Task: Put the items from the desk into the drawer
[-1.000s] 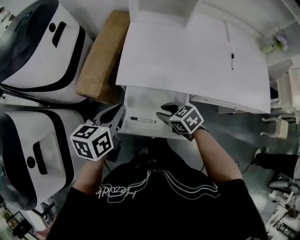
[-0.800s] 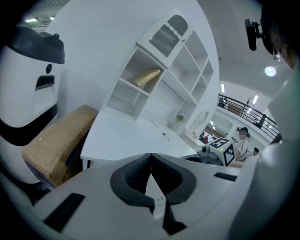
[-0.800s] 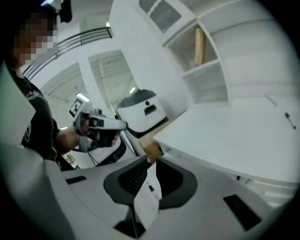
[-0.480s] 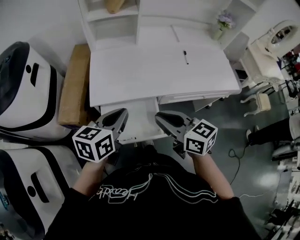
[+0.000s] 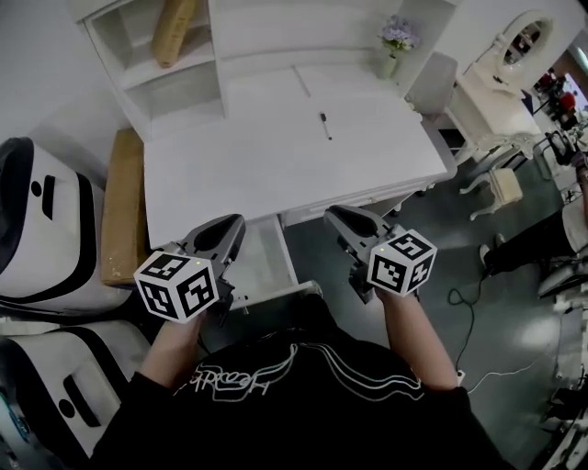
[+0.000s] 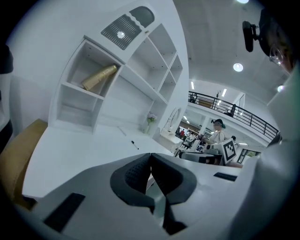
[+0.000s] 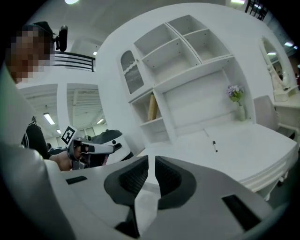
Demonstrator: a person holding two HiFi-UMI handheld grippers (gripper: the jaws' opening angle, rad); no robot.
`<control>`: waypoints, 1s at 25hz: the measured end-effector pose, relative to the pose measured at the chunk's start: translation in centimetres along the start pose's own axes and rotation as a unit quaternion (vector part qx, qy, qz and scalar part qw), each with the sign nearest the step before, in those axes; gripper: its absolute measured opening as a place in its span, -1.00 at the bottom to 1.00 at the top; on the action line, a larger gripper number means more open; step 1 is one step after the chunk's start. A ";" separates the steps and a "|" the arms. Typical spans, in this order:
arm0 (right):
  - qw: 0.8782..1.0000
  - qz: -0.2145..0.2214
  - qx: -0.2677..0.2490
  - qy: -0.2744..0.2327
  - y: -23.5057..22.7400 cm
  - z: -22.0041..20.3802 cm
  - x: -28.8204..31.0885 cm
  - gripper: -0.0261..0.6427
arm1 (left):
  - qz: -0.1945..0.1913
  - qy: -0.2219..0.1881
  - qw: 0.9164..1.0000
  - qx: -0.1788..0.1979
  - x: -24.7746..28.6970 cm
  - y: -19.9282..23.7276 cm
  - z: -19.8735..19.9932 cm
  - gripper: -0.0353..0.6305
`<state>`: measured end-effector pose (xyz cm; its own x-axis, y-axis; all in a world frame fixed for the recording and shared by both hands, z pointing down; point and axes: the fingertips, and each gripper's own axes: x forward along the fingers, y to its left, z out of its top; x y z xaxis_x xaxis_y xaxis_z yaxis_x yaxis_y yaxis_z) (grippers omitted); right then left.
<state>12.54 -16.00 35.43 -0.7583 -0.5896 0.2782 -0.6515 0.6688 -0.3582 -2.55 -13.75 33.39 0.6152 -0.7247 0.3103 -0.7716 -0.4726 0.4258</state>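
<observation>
A black pen (image 5: pixel 324 126) lies alone on the white desk top (image 5: pixel 248 156), far beyond both grippers; it also shows as the pen (image 6: pixel 134 145) and the pen (image 7: pixel 214 146) in the gripper views. The white drawer (image 5: pixel 267 259) stands pulled out under the desk's front edge. My left gripper (image 5: pixel 232 225) hovers over the drawer's left side, shut and empty, with pads touching (image 6: pixel 150 156). My right gripper (image 5: pixel 334 214) hangs in front of the desk, right of the drawer, shut with only a slit between its pads (image 7: pixel 151 160), holding nothing. What lies inside the drawer is mostly hidden.
A shelf unit (image 5: pixel 156 73) at the desk's back holds a tan roll (image 5: pixel 175 27). A vase of flowers (image 5: pixel 393 48) stands back right, beside a grey chair (image 5: pixel 432 84). A cardboard box (image 5: pixel 119 220) and white-and-black machines (image 5: pixel 37 229) crowd the left. A cable (image 5: pixel 464 303) lies on the floor.
The right gripper has come up out of the drawer to the desk's front right. The head view has tilted up, showing the shelves. The pen seen in the drawer is out of sight.
</observation>
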 end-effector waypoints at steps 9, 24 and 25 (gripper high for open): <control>0.998 -0.015 -0.042 0.054 -16.0 3.2 3.7 -0.43 | 0.030 0.016 0.999 -0.011 13.0 -0.2 2.2 -0.83; 0.979 -0.065 -0.105 0.164 -35.9 2.8 18.6 -0.39 | 0.158 0.019 0.985 -0.068 21.7 5.5 1.9 -0.83; 0.977 -0.067 -0.105 0.175 -36.5 2.3 19.4 -0.39 | 0.164 0.020 0.984 -0.073 21.8 5.9 1.6 -0.83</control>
<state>21.62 -52.89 51.85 -0.6042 -0.5110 0.6114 -0.7081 0.6962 -0.1179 6.06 -33.11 41.34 0.3453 -0.8048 0.4827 -0.8995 -0.1372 0.4147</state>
